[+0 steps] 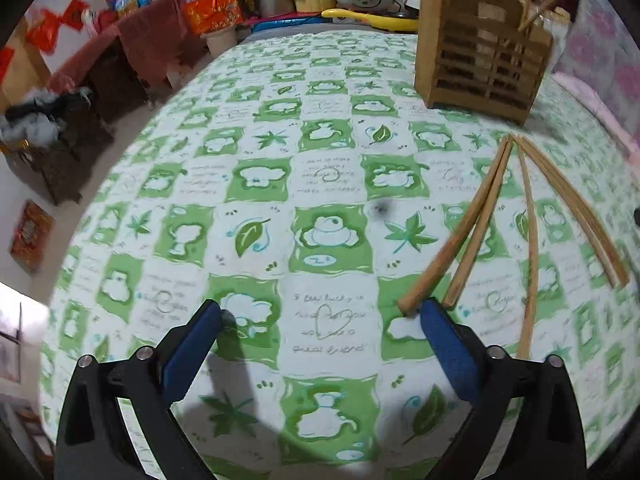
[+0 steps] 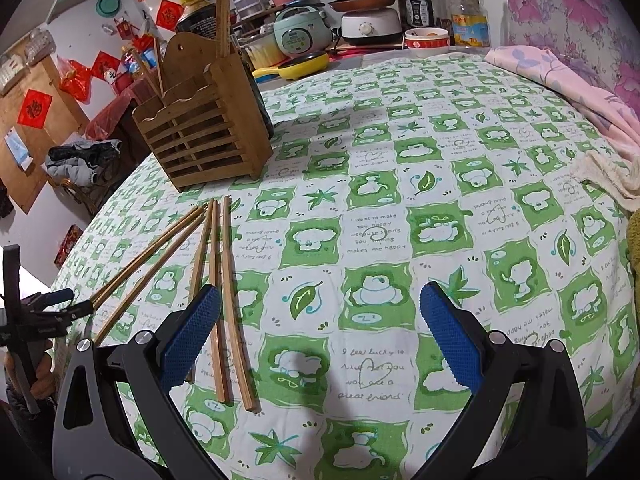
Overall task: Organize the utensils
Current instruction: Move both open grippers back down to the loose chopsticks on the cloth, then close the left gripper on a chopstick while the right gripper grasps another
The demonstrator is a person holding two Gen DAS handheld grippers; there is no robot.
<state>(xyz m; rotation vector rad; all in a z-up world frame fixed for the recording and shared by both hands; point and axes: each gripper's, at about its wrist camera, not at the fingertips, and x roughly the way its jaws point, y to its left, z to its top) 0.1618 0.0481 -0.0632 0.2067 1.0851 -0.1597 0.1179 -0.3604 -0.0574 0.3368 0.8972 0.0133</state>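
Loose chopsticks (image 2: 224,280) are lying fanned on the tablecloth (image 2: 400,184) just before the wooden holder (image 2: 204,132), obstructing approach there; cloth to their right is lying open.

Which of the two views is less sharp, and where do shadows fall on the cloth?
Left wrist view: motion-blurred, the holder and chopsticks smeared; shadow below the left gripper. Right wrist view: sharper; soft shadow below the right gripper. Both bend at the edges.

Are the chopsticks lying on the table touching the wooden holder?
Apart. The right wrist view shows the chopsticks lying flat, and a strip of green tablecloth shows between their far tips and the wooden holder.
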